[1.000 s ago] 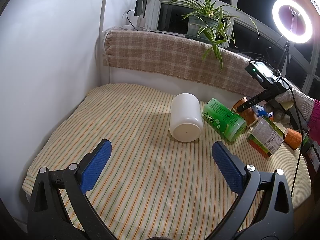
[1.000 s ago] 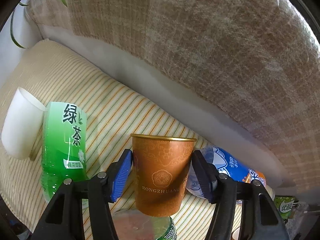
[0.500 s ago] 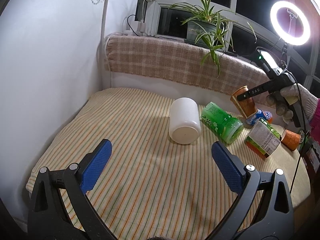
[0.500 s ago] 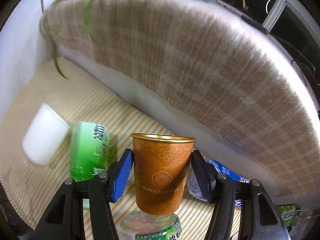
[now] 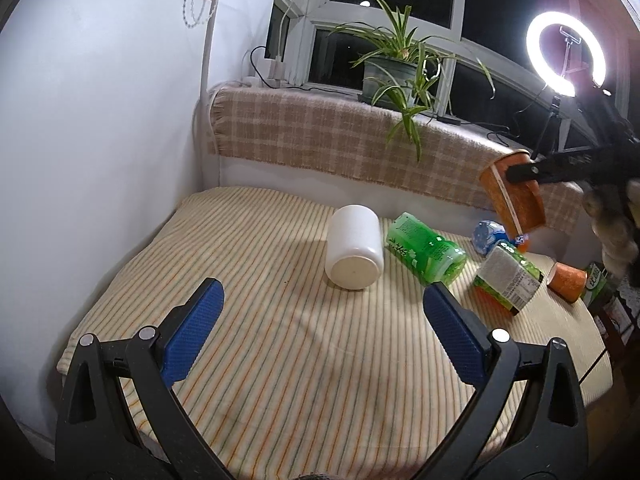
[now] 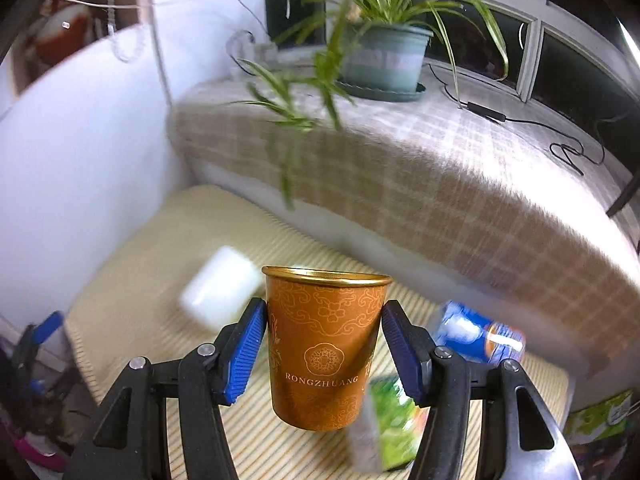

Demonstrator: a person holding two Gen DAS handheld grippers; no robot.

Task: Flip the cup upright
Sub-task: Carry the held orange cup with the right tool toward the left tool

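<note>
My right gripper (image 6: 324,348) is shut on an orange paper cup (image 6: 324,344) with a gold rim and holds it mouth up in the air. In the left wrist view the same cup (image 5: 516,196) hangs above the right side of the striped cushion (image 5: 280,340), slightly tilted, held by the right gripper (image 5: 532,170). My left gripper (image 5: 320,332) is open and empty, low over the front of the cushion.
A white jar (image 5: 354,252) lies on its side mid-cushion beside a green bottle (image 5: 426,254). A blue bottle (image 5: 490,234), a labelled green bottle (image 5: 508,280) and another orange cup (image 5: 566,280) lie at the right. A plaid-covered ledge (image 5: 340,140) holds a potted plant (image 5: 390,76). A ring light (image 5: 566,50) stands at the right.
My right gripper has lifted the orange cup well above the cushion, toward the height of the ledge. The left gripper has drawn back a little and stays open.
</note>
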